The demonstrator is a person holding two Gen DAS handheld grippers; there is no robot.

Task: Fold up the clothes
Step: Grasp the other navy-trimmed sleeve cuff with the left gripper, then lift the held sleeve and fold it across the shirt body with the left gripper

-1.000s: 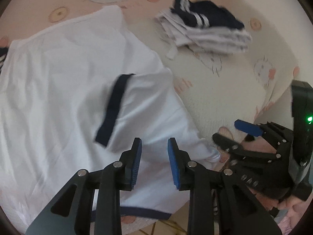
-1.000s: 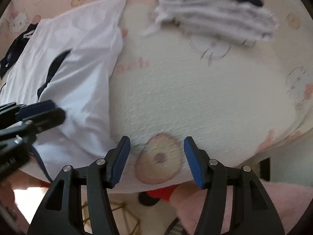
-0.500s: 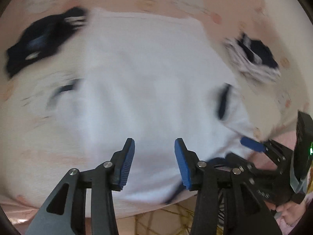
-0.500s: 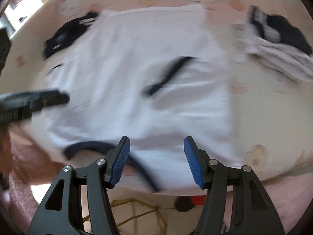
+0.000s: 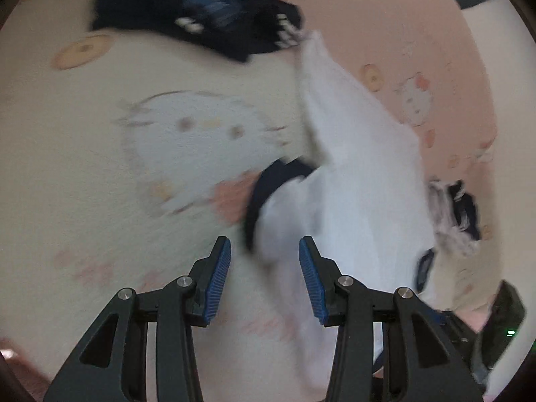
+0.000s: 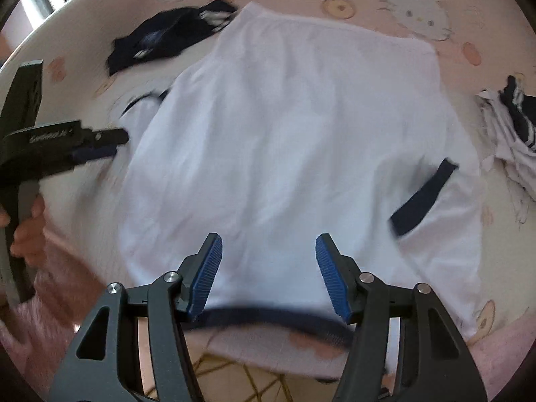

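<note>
Covering the middle of the right wrist view, a white shirt (image 6: 294,147) is laid flat on a pink cartoon-print blanket (image 6: 418,3), its navy-trimmed sleeve (image 6: 423,197) folded in at centre right. The right gripper (image 6: 268,273) is seen at the lower centre with jaws spread and nothing between them, just above the shirt's navy hem. The left gripper (image 5: 264,279) is likewise held wide apart and empty, near the other sleeve cuff (image 5: 268,197). A dark navy garment (image 6: 167,40) lies at the upper left, a striped pile (image 6: 512,124) at the right edge.
</note>
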